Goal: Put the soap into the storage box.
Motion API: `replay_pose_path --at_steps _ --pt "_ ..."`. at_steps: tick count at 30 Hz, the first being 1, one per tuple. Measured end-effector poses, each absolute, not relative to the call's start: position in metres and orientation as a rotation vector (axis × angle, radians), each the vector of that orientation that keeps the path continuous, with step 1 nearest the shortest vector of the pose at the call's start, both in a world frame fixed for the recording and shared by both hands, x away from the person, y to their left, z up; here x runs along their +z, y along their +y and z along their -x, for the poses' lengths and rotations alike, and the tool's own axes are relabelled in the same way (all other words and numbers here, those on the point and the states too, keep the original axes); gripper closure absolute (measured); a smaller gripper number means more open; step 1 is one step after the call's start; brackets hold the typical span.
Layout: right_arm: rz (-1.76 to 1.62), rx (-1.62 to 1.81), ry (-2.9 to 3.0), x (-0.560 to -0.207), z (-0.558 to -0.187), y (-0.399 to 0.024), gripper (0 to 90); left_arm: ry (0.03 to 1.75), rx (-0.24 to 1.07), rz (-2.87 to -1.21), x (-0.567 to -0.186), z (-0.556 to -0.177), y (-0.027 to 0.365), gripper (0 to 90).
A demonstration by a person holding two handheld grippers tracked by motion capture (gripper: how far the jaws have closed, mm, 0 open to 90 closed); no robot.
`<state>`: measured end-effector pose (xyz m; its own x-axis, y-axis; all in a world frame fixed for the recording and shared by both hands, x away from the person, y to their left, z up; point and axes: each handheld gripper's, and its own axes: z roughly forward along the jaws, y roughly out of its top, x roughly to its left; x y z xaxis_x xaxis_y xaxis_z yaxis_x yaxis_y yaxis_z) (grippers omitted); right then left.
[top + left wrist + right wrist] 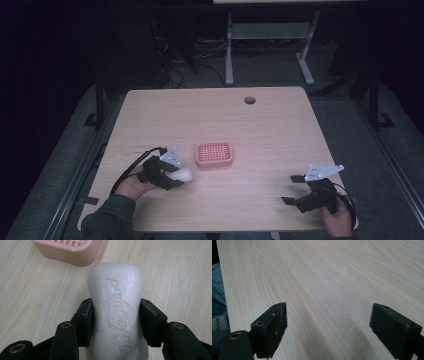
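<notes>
At the near edge of the light wooden table point(260, 125) the person's two hands come in from below, each holding a black gripper. The right hand point(337, 220), at the near right corner, carries the right gripper point(292, 190), which hangs over bare wood with its jaws spread wide and nothing between them; in the right gripper view the two black pads point(274, 327) stand far apart over the pale grain, and a bit of blue cloth point(218, 302) shows past the table's edge at the left. A grey three-cornered plate point(322, 171) sits on top of this gripper. The left hand point(131, 186), in a dark green sleeve point(107, 220), is at the near left, and the left gripper point(176, 176) it holds is clamped on a white bar of soap point(184, 174). In the left gripper view the jaws press against both long sides of the bar of soap point(117, 307) about halfway along it, so that its rounded far end sticks out ahead; raised lettering runs along its top face. Whether the soap rests on the wood or is held just above it cannot be told. Just beyond and to the right of the soap, near the middle of the table, lies a pink soap dish point(214, 154) with a slotted grid top; its near corner point(72, 251) appears just past the soap's tip in the left gripper view, apart from it. Farther off, near the far edge, there is a round cable hole point(250, 100) in the tabletop, and behind the table stands the white frame of another desk point(270, 35) on the dark floor.
</notes>
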<state>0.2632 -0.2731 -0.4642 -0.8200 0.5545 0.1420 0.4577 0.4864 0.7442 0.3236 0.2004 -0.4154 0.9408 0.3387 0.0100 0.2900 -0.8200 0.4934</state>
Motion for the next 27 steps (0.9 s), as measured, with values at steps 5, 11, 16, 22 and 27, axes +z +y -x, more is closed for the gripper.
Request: replay_pose_path --at_steps 5,11,16,22,27 --pt "-0.89 1.249 2.606 -0.464 -0.263 -0.273 14.1 0.446 0.142 -2.579 -0.411 -0.326 0.198 49.2" --pt "-0.89 1.25 2.606 -0.464 -0.263 -0.273 14.2 0.442 0.14 -2.583 -0.408 -0.333 0.193 49.2" --pt "-0.889 1.252 2.605 -0.463 -0.263 -0.273 14.2 0.446 0.139 -2.574 -0.405 -0.338 0.191 49.2" --pt "-0.885 1.26 2.599 -0.463 -0.262 -0.272 14.1 0.443 0.134 -2.58 -0.402 -0.343 0.189 49.1" --pt "-0.883 1.257 2.605 -0.462 -0.262 -0.271 14.2 0.44 0.139 -2.58 -0.399 -0.347 0.187 49.2"
